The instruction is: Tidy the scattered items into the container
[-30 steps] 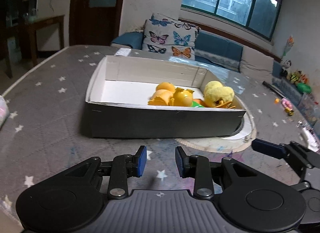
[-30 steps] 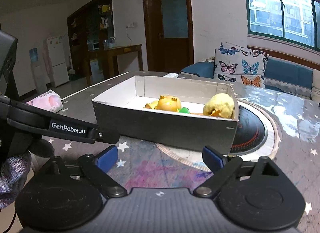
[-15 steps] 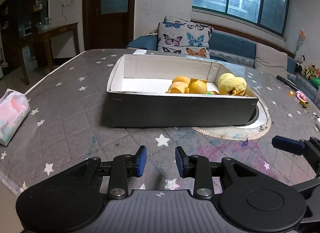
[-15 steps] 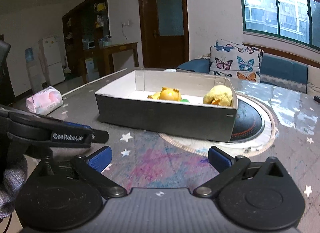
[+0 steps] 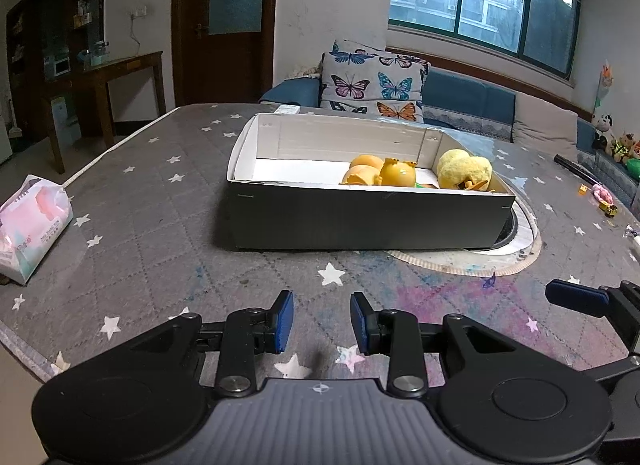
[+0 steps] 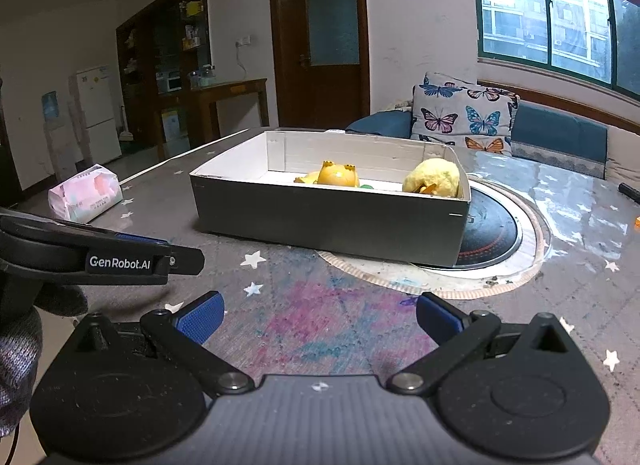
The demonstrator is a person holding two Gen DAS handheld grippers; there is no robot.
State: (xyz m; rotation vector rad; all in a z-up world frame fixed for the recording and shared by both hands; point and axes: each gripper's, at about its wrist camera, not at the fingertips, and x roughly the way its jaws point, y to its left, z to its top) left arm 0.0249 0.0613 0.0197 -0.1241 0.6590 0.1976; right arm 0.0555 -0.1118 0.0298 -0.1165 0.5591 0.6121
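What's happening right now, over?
Left gripper and right gripper open, empty. Grey cardboard box holds yellow plush toy, orange plastic toys. Nothing blocking.

Two fisheye views, each mounted behind its own gripper, looking forward low over the grey star-patterned tablecloth (image 5: 132, 225). Left wrist view faces the long dark side of the open grey cardboard box (image 5: 368, 217) head-on, box mid-frame, fairly near. Right wrist view sits further right, angled left, catching the box (image 6: 328, 217) corner-on. Both share the box, the pink tissue pack (image 5: 32, 221) (image 6: 84, 193) at left frame edge, and the butterfly-print cushion (image 5: 376, 83) (image 6: 464, 117) behind.
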